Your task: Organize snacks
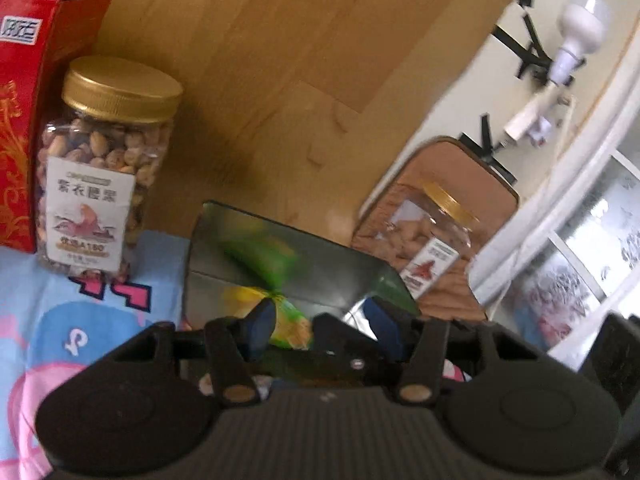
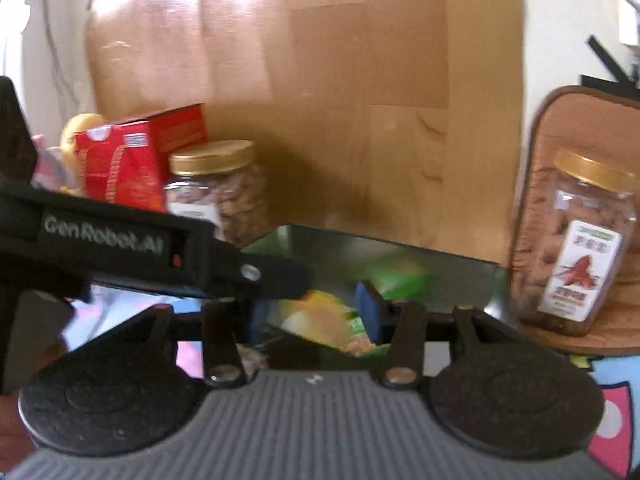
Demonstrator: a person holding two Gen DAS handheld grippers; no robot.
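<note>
Hovering over an open metal tray [image 1: 320, 268], with the left tongs [image 1: 320, 320] standing released, blue pads apart. Showing a yellow-green snack packet [image 1: 288, 330] between those pads, lying against the left one and clear of the other; too blurred for telling whether it is being lifted or just resting in the tray. Showing a second green packet [image 1: 268, 254], smeared by blur, deeper in the same tray.

Reaching in beside them with the right tongs [image 2: 312, 316], aimed at the same packet. Hiding one pad behind the left tool's arm, so not telling whether these tongs are clenched on the packet or loose around it.

Standing left of the tray on a blue and pink cloth [image 1: 60, 300] covering the table: a gold-lidded jar of nuts [image 1: 100, 168], touching a red box [image 1: 20, 120] behind it. Sitting right of the tray on a brown mat [image 1: 452, 168]: a second gold-lidded jar [image 1: 432, 236].
</note>
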